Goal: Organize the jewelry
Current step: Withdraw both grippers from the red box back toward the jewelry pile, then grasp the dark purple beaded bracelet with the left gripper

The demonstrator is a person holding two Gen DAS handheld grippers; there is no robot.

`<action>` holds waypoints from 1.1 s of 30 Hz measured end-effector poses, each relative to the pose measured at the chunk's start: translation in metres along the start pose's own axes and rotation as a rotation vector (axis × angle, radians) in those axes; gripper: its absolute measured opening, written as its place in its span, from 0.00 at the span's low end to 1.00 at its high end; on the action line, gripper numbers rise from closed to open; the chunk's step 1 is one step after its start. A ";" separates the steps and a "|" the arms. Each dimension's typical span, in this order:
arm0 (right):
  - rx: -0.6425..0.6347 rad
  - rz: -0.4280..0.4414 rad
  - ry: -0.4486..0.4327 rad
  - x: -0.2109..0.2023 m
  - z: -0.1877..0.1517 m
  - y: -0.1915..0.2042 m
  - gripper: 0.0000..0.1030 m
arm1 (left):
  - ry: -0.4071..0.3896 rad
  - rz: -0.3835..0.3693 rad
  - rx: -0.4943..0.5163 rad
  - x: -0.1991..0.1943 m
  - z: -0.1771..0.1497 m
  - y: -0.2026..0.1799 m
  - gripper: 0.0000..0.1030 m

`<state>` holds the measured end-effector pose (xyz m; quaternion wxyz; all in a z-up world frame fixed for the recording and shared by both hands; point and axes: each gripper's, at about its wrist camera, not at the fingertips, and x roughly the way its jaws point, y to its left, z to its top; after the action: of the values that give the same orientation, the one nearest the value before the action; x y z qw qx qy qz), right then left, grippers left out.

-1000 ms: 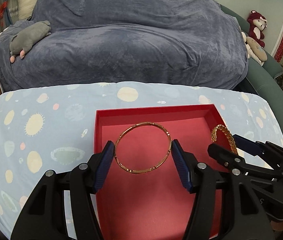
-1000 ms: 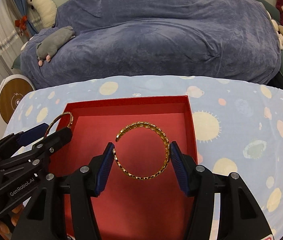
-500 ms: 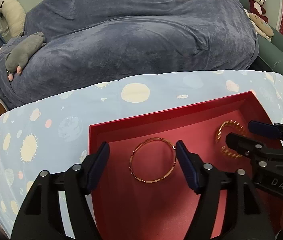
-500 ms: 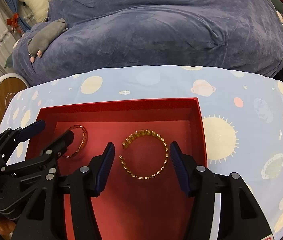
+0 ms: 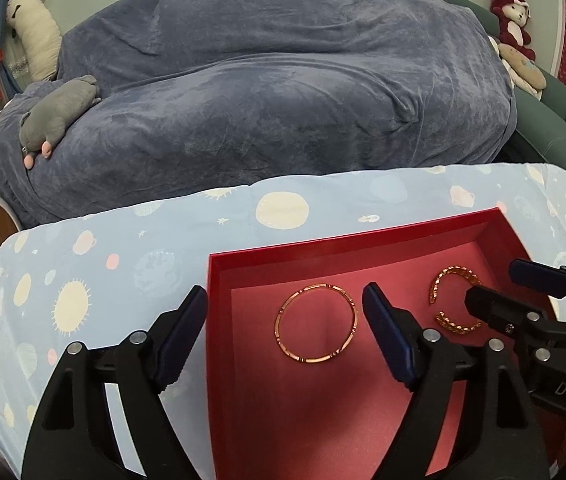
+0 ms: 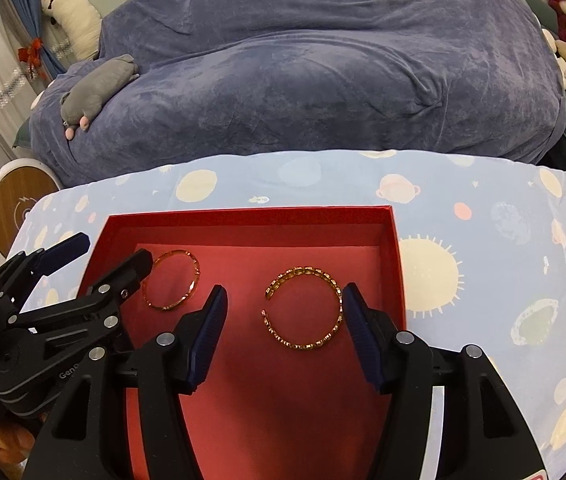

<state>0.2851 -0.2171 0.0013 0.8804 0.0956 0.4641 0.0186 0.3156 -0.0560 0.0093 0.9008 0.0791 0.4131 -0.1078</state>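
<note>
A shallow red box (image 5: 323, 254) (image 6: 251, 216) stands on the table. A thin gold bangle (image 5: 316, 322) (image 6: 171, 281) lies flat on its floor at the left. An open gold chain cuff (image 6: 303, 307) (image 5: 453, 300) lies flat at the right. My left gripper (image 5: 285, 338) is open and empty, raised above the box with the bangle seen between its fingers. My right gripper (image 6: 283, 330) is open and empty, with the cuff seen between its fingers. Each gripper shows in the other's view, the right one (image 5: 523, 300) and the left one (image 6: 95, 264).
The table wears a light blue cloth with planets (image 5: 83, 280) (image 6: 483, 260). Behind it is a sofa under a blue-grey blanket (image 5: 263, 100) with a grey plush toy (image 5: 59, 112). A round white and wood device (image 6: 19, 208) stands at the far left.
Both grippers opened, let go of the bangle and the cuff, and pulled back and up. The two pieces now lie on the box floor.
</note>
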 end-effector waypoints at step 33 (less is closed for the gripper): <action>0.055 -0.053 0.079 -0.157 -0.260 0.001 0.60 | 0.133 -0.029 -0.146 -0.158 -0.237 -0.030 0.71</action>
<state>-0.0174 -0.1956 -0.0144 0.8587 0.1065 0.5011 -0.0139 0.0351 -0.0094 -0.0258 0.8732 0.0142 0.4797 -0.0850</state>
